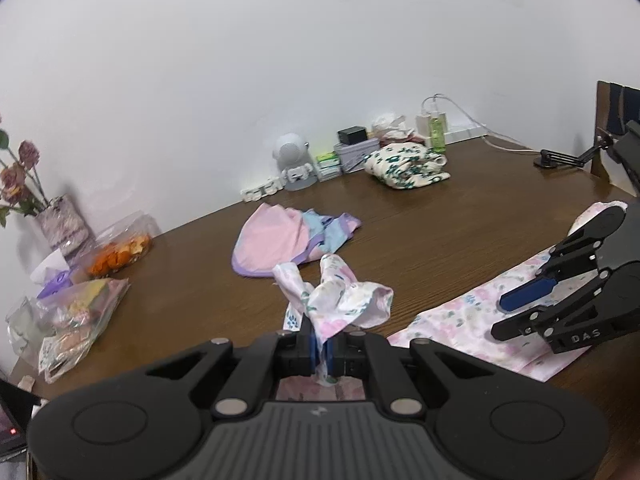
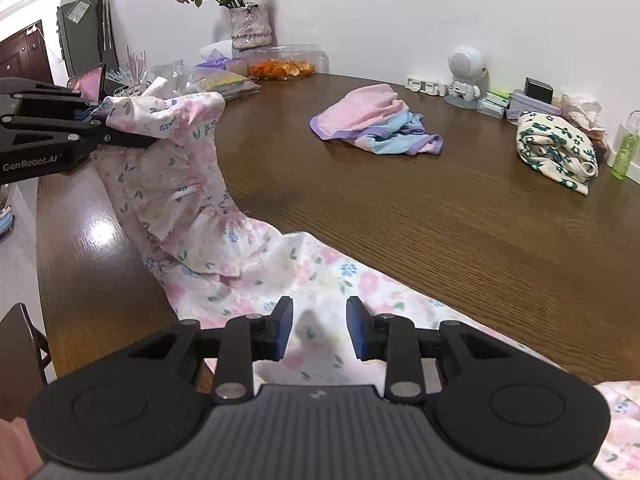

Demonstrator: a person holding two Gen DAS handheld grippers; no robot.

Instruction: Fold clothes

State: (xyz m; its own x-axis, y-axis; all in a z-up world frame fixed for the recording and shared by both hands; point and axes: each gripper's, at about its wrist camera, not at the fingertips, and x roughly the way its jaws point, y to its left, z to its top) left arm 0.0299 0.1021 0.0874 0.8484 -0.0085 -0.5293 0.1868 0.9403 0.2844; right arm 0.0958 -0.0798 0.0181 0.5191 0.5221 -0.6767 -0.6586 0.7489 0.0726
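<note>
A pale pink floral garment lies along the near edge of the brown table. One end of it is lifted: my left gripper is shut on that bunched end, seen from the right wrist view as the left gripper holding the cloth up at the left. My right gripper hovers open just above the flat part of the garment, nothing between its blue pads. From the left wrist view the right gripper sits over the spread cloth.
A pink, blue and purple garment lies crumpled mid-table. A folded cream cloth with green flowers rests at the back right. Along the wall stand a vase of dried roses, a container of orange snacks, an astronaut figure, boxes and a green bottle.
</note>
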